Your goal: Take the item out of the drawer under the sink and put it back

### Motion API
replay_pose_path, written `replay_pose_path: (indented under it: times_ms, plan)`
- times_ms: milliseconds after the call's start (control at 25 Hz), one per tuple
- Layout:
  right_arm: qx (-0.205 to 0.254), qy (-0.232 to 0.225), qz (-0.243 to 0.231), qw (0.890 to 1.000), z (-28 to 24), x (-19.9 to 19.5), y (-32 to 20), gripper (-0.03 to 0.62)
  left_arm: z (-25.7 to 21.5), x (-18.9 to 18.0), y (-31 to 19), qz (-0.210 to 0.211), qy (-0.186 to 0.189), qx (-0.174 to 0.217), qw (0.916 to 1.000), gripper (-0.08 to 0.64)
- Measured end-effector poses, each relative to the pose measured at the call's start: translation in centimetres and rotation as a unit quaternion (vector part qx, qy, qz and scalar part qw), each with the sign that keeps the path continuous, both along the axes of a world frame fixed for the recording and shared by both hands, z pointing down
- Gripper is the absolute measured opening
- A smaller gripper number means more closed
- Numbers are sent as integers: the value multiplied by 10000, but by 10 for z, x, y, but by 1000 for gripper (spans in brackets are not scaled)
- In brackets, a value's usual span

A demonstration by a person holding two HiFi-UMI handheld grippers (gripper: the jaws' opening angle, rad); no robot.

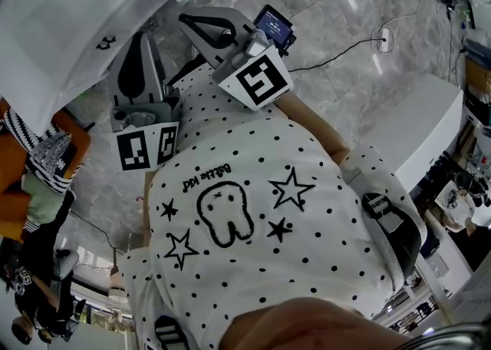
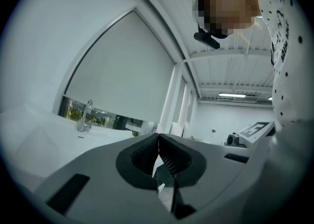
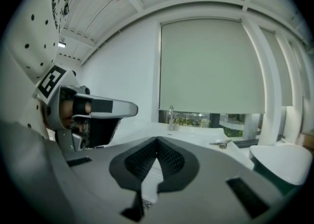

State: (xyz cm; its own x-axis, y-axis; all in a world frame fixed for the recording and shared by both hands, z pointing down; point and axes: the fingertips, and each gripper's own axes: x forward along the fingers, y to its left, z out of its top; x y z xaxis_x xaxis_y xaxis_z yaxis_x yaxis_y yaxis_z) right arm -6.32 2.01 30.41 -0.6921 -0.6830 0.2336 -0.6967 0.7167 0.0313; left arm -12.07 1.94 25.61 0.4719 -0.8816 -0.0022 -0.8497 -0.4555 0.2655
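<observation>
**Left gripper (image 2: 158,138) and right gripper (image 3: 157,143) closed on nothing near the sink (image 1: 61,26)**

No view shows the item or the drawer, so the item's look and place cannot be told. In each gripper view the ribbed jaws are seen pressed together at the tips, with nothing between them. Only the head view shows both grippers held side by side, apart, against a white dotted shirt (image 1: 253,210), with the sink's white basin at the upper left edge. Only the gripper views show the faucet (image 3: 171,118), upright at the sink's far edge below a drawn roller blind (image 3: 211,66). The left gripper's body is caught at the left of the right gripper view.
</observation>
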Motion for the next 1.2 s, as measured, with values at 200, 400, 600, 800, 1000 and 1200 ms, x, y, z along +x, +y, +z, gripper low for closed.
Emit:
replay_pose_path:
  times_ms: [200,400,600,800,1000,1200]
  plan:
    - [-5,52,-46,10000,0,-2,0,12,0,0,-1,-12,33,-61,10000,5]
    - [71,140,-194,9997,-1,-6,2,12,0,0,-1,-30,75,-67,9999,5]
    - [85,146,-211,9996,-1,-6,1,12,0,0,0,-35,75,-46,10000,5]
    - [84,148,-225,9996,-2,-8,1,12,-1,0,-1,-33,81,-65,9999,5]
    - [74,138,-227,9996,-2,-8,1,12,-2,-1,0,-57,93,-50,9999,5]
    - [85,177,-343,9992,-1,-10,4,12,-1,-3,3,-149,119,-32,9998,5]
